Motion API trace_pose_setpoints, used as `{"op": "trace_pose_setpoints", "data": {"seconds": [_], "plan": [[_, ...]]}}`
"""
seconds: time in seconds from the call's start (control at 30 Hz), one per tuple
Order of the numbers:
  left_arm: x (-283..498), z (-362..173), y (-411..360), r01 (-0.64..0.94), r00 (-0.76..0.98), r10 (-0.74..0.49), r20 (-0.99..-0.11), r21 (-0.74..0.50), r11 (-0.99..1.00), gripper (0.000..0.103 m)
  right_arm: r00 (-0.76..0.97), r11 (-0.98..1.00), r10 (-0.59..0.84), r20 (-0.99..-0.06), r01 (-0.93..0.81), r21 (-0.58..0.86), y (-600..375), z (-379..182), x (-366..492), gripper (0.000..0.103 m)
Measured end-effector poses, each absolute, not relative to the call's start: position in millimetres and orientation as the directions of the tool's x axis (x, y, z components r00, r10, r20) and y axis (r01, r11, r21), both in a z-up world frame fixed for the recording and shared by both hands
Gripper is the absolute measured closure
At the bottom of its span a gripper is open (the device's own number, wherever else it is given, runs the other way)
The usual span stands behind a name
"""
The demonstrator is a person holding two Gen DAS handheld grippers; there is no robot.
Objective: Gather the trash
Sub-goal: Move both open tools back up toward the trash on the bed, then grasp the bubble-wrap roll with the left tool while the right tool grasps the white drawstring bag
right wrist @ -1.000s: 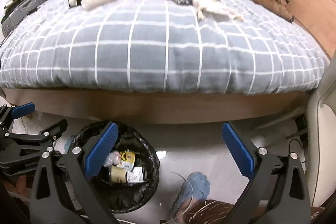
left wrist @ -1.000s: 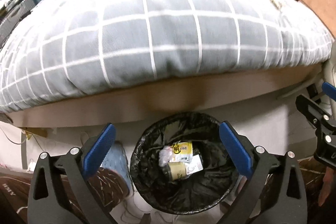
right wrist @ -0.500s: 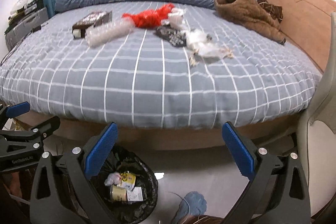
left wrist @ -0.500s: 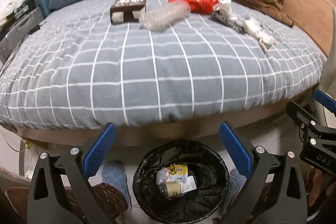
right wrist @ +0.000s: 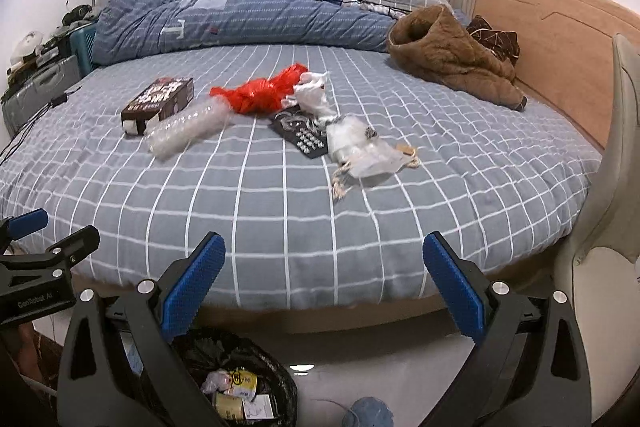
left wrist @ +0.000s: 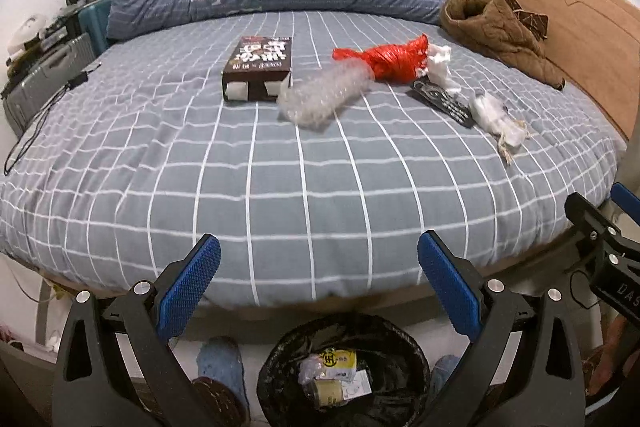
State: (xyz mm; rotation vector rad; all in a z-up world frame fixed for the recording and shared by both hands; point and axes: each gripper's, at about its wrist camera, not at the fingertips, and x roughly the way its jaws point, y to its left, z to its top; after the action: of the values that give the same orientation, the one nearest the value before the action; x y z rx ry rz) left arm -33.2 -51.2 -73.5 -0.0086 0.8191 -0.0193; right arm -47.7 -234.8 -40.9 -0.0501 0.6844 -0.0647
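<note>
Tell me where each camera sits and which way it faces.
Left wrist: on the left gripper, jaws open, facing across the bed from its foot, the trash bin right below; the right gripper shows at the right edge, slippered feet below.
Right wrist: on the right gripper, jaws open, same facing, further right; the left gripper shows at the left edge.
Shared: the brown box, red bag, clear plastic roll, bin.

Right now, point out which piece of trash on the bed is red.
The crumpled red plastic bag, lying between the brown box and the white wrappers; the other pieces are clear, white, black or brown.
</note>
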Motion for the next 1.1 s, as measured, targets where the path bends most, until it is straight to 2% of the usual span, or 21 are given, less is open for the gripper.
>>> {"op": "trace_pose_setpoints", "data": {"seconds": [0.73,0.87,1.1], "plan": [[62.4,-66.9,-29.6,0.022,0.683,-0.048,-0.728,-0.046,0.999,0.006,0.755,0.997,-0.077,-0.651,0.069,-0.039,-271.1,-49.0,37.5,0.008],[80.8,-66.2,-32.2,0.030,0.685,-0.050,-0.727,-0.041,0.999,0.006,0.743,0.997,-0.078,-0.665,0.069,-0.040,-276.1,-55.2,61.9,0.013],[115.6,-70.7,-37.1,0.039,0.681,-0.046,-0.731,-0.027,0.999,0.006,0.737,0.997,-0.066,-0.673,0.070,-0.022,-283.6,-59.2,101.4,0.015]]}}
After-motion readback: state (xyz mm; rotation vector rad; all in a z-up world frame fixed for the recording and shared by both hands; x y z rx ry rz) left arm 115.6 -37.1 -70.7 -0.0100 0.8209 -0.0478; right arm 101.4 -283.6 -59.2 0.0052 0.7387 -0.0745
